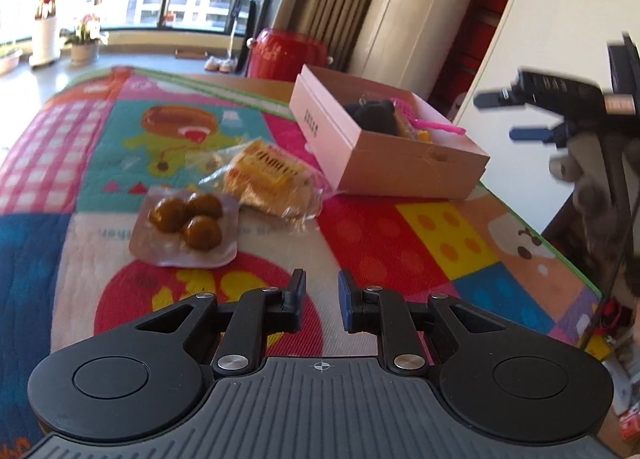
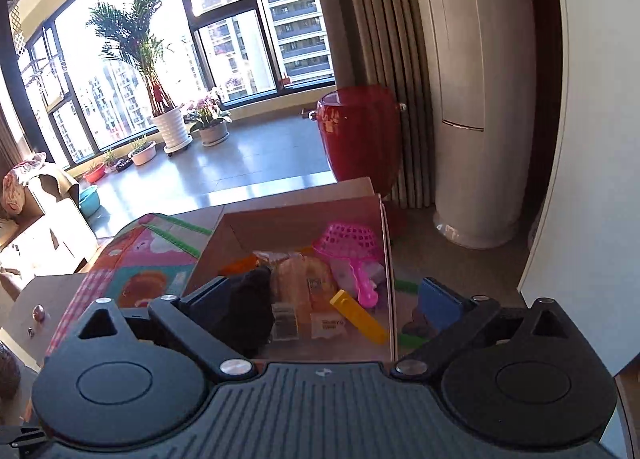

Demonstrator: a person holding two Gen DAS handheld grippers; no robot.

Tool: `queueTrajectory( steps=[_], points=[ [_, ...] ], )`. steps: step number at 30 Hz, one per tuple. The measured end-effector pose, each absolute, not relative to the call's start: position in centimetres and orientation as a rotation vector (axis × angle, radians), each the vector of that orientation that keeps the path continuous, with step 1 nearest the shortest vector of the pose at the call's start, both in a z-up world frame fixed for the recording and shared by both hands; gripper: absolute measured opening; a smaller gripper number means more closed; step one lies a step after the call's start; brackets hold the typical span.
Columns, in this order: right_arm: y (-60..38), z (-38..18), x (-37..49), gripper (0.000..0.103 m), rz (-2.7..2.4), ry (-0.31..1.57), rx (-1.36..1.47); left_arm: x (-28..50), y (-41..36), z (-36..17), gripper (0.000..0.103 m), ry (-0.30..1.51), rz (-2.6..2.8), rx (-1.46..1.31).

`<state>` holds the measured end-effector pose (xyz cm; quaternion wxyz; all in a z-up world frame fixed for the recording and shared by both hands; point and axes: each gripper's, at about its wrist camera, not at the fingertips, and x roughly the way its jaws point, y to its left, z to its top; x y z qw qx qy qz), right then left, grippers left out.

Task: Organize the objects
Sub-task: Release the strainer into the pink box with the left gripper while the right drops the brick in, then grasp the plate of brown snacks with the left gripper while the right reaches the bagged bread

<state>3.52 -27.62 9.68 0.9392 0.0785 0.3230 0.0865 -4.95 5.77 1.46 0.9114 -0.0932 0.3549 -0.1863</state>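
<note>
An open pink cardboard box (image 1: 400,163) stands at the far right of a colourful play mat (image 1: 384,235). It holds a black plush (image 2: 248,311), a wrapped bread (image 2: 304,283), a pink strainer (image 2: 348,239) and a yellow clip (image 2: 358,317). Left of the box lie a clear bag of yellow snacks (image 1: 266,175) and a sealed pack of three brown balls (image 1: 186,225). My left gripper (image 1: 322,293) hovers over the mat, near the pack, its jaws almost together with nothing between them. My right gripper (image 2: 324,299) hangs wide open above the box, also seen at the right (image 1: 500,117), holding nothing.
A red drum stool (image 2: 360,135) and a tall white appliance (image 2: 472,99) stand beyond the table by the curtains. A white panel (image 1: 540,39) rises just right of the box. The mat's green edge (image 1: 560,251) marks the table's right side. Potted plants (image 2: 168,123) line the window.
</note>
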Motion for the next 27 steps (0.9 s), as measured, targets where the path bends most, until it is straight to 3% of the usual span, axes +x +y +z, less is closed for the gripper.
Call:
queueTrajectory(
  steps=[8,18,23,26,27],
  points=[
    [-21.4,4.8,-0.4,0.101,0.321,0.697,-0.002,-5.0,7.6,1.1,0.019,0.718,-0.362,-0.276],
    [-5.5,4.8,-0.5,0.1,0.483,0.507,-0.411,-5.7,11.8,3.3,0.019,0.64,-0.096,-0.148],
    [-2.9,3.5,2.4,0.09,0.456,0.586,-0.402,-5.5,13.2,2.6,0.019,0.671,-0.097,-0.17],
    [-3.7,2.4,2.4,0.064,0.465,0.662,-0.397,-5.2,13.4,2.2,0.019,0.677,-0.099,-0.184],
    [-4.3,2.2,1.9,0.061,0.453,0.663,-0.399,-5.2,13.4,2.1,0.019,0.677,-0.101,-0.189]
  ],
)
